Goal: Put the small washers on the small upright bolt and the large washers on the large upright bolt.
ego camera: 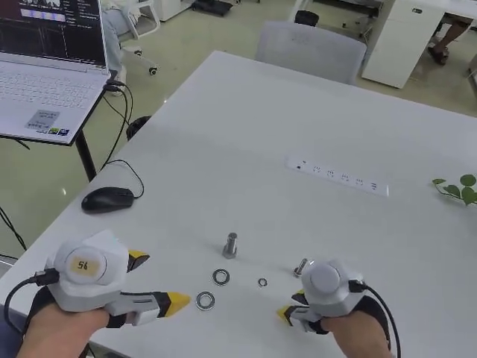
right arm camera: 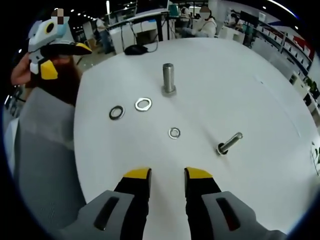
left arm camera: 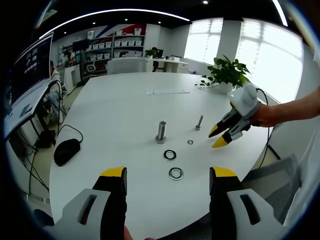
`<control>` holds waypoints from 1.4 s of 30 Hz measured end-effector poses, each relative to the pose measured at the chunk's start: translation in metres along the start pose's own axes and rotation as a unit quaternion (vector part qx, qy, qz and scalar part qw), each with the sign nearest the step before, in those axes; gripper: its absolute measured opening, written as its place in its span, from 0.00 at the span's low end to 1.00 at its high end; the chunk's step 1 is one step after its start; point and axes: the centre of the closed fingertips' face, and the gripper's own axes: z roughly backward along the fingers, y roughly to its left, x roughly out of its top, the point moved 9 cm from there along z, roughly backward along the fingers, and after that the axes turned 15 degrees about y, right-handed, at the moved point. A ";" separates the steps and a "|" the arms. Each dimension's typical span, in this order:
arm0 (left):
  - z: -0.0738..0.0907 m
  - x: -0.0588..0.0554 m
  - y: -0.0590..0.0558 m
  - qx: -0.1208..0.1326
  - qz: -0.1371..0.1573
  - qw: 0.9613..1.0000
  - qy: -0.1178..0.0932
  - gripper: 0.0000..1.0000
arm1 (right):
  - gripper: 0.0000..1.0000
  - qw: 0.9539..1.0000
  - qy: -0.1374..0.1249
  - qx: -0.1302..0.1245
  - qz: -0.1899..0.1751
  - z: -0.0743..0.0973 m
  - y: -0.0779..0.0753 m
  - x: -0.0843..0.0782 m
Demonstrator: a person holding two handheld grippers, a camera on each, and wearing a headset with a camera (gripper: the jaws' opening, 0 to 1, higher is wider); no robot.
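Left gripper (ego camera: pixel 158 280) jaws wide apart, right gripper (right arm camera: pixel 168 174) jaws narrowly parted — both empty. Small washer (ego camera: pixel 262 283), two large washers (ego camera: pixel 220 277) lie flat on surface (ego camera: pixel 298 119) between them, by large bolt (ego camera: pixel 230 245). Thin, light, slippery — likely pinch across rim.

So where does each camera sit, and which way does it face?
Head view: on the person's head, looking down at the table; left gripper, right gripper and hands show.
Left gripper view: on the left gripper, looking along its open jaws toward the plant.
Right gripper view: on the right gripper, looking along its jaws toward the mouse.
Shared: all show the large bolt; each gripper view catches the other gripper.
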 end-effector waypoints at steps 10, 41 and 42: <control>-0.001 0.000 0.002 0.000 0.003 1.000 0.000 0.66 | 0.27 1.000 0.001 0.009 0.007 -0.013 0.003 0.018; -0.004 -0.002 0.002 -0.002 0.003 1.000 0.006 0.66 | 0.23 0.993 0.063 0.000 0.100 -0.033 -0.017 0.059; -0.004 -0.002 0.002 -0.002 0.003 1.000 0.006 0.66 | 0.23 0.993 0.063 0.001 0.101 -0.033 -0.016 0.060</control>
